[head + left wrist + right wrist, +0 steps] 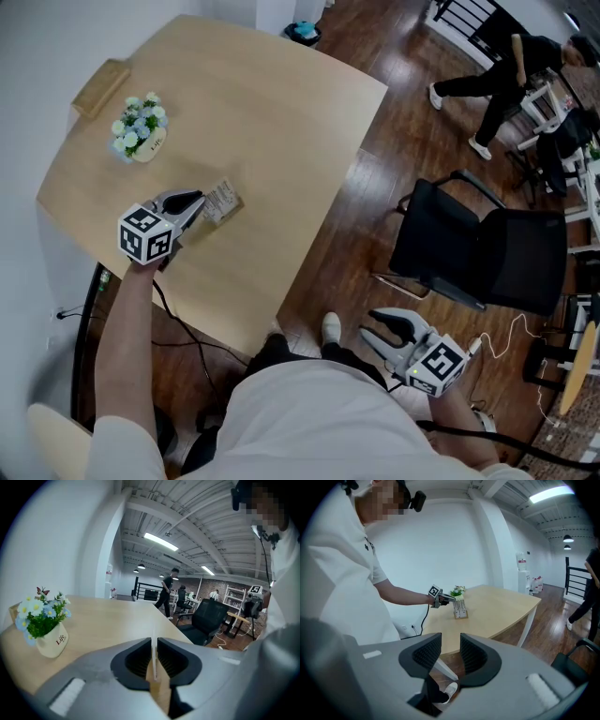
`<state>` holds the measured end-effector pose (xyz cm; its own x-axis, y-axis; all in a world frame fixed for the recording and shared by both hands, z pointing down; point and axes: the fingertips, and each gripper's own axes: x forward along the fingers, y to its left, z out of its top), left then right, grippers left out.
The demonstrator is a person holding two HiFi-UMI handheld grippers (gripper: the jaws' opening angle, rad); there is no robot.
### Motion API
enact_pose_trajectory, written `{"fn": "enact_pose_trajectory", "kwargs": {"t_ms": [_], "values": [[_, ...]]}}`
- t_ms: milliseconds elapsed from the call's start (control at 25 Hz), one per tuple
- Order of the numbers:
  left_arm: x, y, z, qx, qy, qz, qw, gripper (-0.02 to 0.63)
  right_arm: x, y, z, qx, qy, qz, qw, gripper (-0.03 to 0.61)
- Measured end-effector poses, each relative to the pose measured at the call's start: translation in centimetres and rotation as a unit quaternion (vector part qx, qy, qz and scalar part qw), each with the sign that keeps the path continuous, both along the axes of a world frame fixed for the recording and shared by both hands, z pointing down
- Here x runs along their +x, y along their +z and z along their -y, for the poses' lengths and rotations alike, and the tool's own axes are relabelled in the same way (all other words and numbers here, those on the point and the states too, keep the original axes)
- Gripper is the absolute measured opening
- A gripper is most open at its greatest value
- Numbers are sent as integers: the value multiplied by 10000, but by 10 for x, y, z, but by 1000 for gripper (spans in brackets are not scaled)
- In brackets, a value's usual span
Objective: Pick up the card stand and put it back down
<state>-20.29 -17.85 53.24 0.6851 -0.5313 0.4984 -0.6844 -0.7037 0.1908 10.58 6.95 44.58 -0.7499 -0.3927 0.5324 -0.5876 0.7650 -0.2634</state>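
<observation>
The card stand [222,201], a clear upright panel with printed paper on a small wooden base, stands on the light wood table [272,122]. My left gripper [199,210] reaches it from the left. In the left gripper view the thin panel [153,656] rises edge-on between the jaws of that gripper [153,641], with a narrow slit beside it, and the base [160,693] rests on the table. My right gripper [367,324] hangs open and empty below the table's near edge, over the floor. Its own view shows the stand [460,608] and the left gripper [449,599] far off.
A white pot of blue and white flowers [141,128] sits on the table behind the left gripper, with a wooden block [101,86] at the far corner. A black office chair [478,244] stands right of the table. A person [497,80] walks in the background.
</observation>
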Motion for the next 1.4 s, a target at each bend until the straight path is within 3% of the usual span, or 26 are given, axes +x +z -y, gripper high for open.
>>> {"fn": "enact_pose_trajectory", "kwargs": {"t_ms": [120,280,440,560,920,1200,1400], "values": [[-7,-11,2,200,-208,-56,9996,55,1,-2,-3,18,-23,-19,10000,130],[-29,-41,-7,720,-861,-70,9937,55,5,-7,-2,114,-47,-8,9999,129],[-29,-65,-50,1092,-1231,61,9863,37,17,-9,0,280,-205,54,9994,129],[-9,-84,-101,1206,-1412,-66,9826,32,31,-13,1,403,-445,129,9981,129],[111,-137,-242,1438,-2150,-454,9649,21,90,-31,0,804,-1359,563,9859,129],[238,-135,-332,1179,-2305,-642,9638,21,141,-28,-26,832,-1909,894,9740,127],[287,-123,-375,967,-2461,-814,9610,21,161,-24,-50,818,-2176,905,9684,120]]}}
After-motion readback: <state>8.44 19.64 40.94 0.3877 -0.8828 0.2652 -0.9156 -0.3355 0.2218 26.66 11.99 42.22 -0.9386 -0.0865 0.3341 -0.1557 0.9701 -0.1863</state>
